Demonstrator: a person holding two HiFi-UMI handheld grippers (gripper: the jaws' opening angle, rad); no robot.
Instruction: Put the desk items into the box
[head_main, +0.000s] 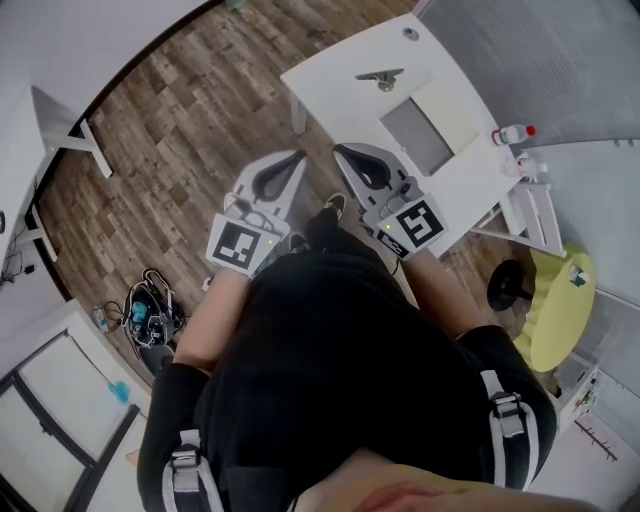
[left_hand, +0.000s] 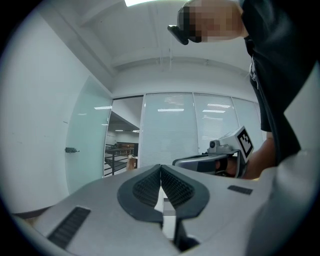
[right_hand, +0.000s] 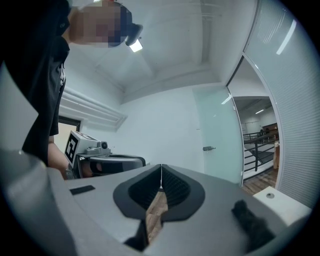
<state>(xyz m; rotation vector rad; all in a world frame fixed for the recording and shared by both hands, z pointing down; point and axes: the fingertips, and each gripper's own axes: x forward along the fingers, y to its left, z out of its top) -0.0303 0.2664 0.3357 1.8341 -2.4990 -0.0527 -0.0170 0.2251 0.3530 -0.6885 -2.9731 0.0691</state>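
Observation:
In the head view a white desk (head_main: 340, 75) stands ahead at the upper right. On it lie a small black item (head_main: 380, 77) and a flat pale box with a grey inside (head_main: 420, 135). Two small white bottles (head_main: 512, 133), one red-capped, stand at the desk's right edge. I hold both grippers level at waist height, short of the desk and over the wooden floor. My left gripper (head_main: 298, 157) (left_hand: 161, 167) is shut with nothing in it. My right gripper (head_main: 340, 152) (right_hand: 161, 167) is shut and empty too. Each gripper view shows the other gripper alongside.
A yellow chair (head_main: 560, 305) stands to the right of me, and a white rack (head_main: 535, 215) leans at the desk's near right end. Cables and gear (head_main: 150, 310) lie on the floor at my left, and another white table (head_main: 40, 130) stands at the far left. Glass walls surround the room.

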